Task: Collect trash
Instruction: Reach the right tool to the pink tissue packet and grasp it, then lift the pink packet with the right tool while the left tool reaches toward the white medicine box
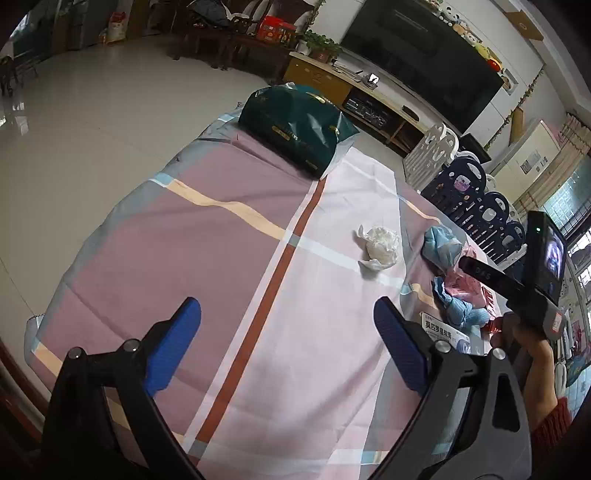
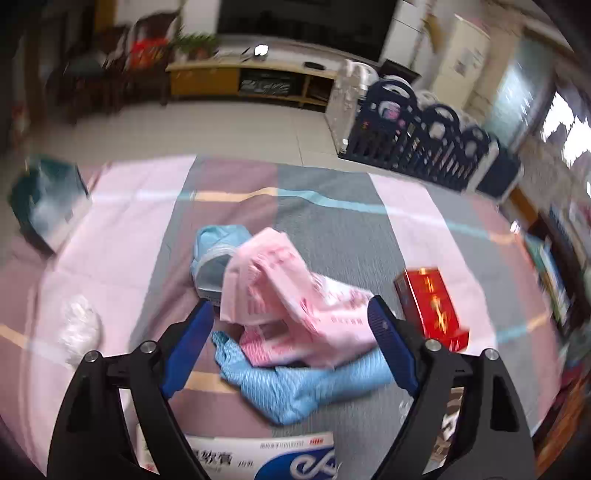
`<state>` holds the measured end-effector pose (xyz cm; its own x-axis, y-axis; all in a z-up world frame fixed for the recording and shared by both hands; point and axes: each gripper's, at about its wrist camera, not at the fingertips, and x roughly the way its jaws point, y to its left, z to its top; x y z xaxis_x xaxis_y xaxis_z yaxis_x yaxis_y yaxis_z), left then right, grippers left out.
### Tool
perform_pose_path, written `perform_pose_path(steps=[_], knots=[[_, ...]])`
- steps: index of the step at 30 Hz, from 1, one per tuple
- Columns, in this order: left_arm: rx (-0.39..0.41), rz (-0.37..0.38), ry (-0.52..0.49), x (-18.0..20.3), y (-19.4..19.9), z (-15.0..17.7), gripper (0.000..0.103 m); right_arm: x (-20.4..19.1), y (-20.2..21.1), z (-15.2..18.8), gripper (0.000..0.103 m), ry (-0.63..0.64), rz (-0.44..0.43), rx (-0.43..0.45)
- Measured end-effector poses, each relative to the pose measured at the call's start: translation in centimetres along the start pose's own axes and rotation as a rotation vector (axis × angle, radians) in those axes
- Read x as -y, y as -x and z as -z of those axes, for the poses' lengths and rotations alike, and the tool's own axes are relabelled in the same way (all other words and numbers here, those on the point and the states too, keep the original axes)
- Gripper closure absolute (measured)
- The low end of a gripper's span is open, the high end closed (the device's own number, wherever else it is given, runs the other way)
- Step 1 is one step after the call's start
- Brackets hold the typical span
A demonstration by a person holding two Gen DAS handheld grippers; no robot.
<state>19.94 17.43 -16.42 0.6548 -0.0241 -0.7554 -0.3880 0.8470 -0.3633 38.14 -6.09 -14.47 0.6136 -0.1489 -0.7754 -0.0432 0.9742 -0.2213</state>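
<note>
Clearly the right gripper [image 2: 291, 347] is the nearer one: its jaws gape wide and empty, with the pink plastic bag [image 2: 291, 295] just beyond, lying crumpled on the tabletop [image 2: 332, 206] between blue wrappers [image 2: 295, 387]. The left gripper [image 1: 288, 347], equally wide and empty, faces bare cloth; the white crumpled bag [image 1: 380, 245] lies farther off to its right, and the dark green bag [image 1: 295, 125] sits at the far end.

A home living room. A large dark television [image 1: 424, 55] hangs on the white wall above a long low yellow-and-white media cabinet [image 1: 354, 92], with a row of plush toys [image 1: 465, 26] along the television's top edge and a potted plant [image 1: 321, 46] at the cabinet's left end. To the right of the television stand folded white and navy child playpen panels [image 1: 465, 177]. Glossy pale floor tiles [image 1: 92, 110] spread left of the cabinet toward dark wooden furniture [image 1: 229, 40]. A patchwork cloth [image 1: 207, 236] covers the desk.
</note>
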Motion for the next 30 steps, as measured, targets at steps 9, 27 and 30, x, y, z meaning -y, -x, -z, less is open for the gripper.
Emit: perform_pose_path(steps=[9, 27, 30], knots=[[-0.011, 0.006, 0.026, -0.6, -0.5, -0.3, 0.009, -0.6, -3.6, 0.6, 0.068, 0.048, -0.051, -0.078], [0.008, -0.003, 0.036, -0.7, -0.3, -0.3, 0.009, -4.2, 6.9, 7.7, 0.09, 0.036, -0.408, 0.002], [0.005, -0.003, 0.036, -0.7, -0.4, -0.4, 0.009, -2.7, 10.1, 7.2, 0.09, -0.038, -0.442, 0.086]])
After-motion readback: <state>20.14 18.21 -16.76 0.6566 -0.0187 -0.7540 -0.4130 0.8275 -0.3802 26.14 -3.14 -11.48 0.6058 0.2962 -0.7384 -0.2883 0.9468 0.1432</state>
